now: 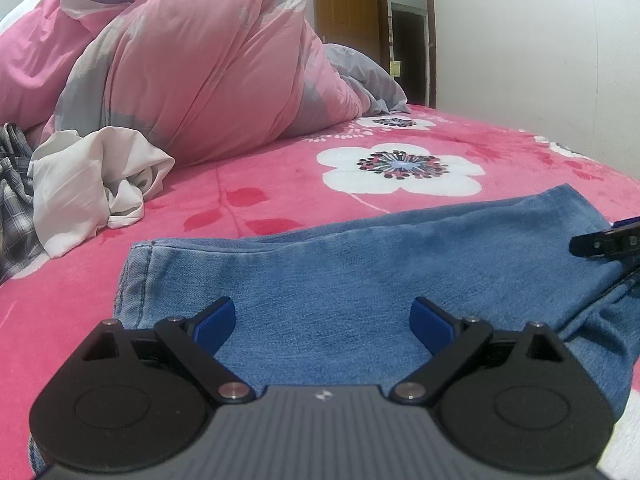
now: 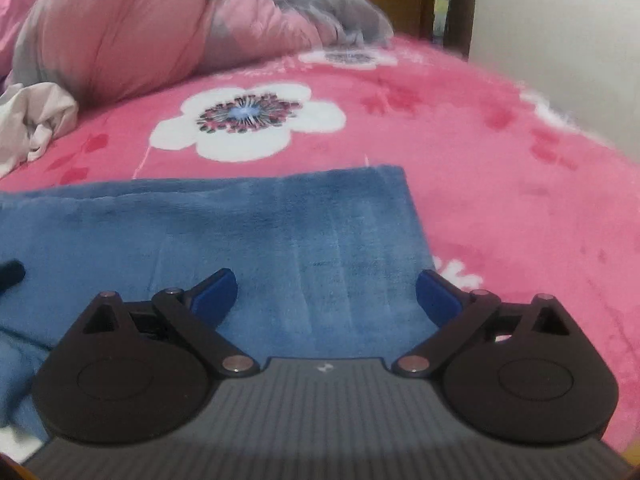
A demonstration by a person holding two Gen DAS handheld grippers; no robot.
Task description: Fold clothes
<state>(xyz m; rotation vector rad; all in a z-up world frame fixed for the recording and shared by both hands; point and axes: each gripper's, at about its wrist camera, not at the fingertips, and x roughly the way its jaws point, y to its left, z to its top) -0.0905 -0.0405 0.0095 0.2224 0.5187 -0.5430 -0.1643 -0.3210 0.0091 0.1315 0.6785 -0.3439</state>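
Hovering wide apart, the blue-padded fingers of the left gripper grasp nothing at all, released over the blue denim jeans. Same story on the other side: the right gripper has its blue pads spread and empty, one over the denim, the other out past its edge above the blanket.

And the jeans lie flat on the pink fleece blanket with white flowers, stretched crosswise in front of both tools. From the left wrist camera a stitched hem end sits just left of the left gripper's fingers. From the right wrist camera the denim's straight right edge runs just inside the right-hand pad. Whether either gripper touches the fabric, I cannot tell.

Out at the right border of the left view, a black tip of the right gripper pokes in over the jeans. A dark tip shows at the left border of the right view too.

Beyond the jeans, on the blanket, a big white flower print sits just past the far edge. Further left of the jeans lies a crumpled white garment, beside it a grey plaid garment. Behind those, a bunched pink and grey quilt piles high. A brown wooden door stands well behind the jeans.
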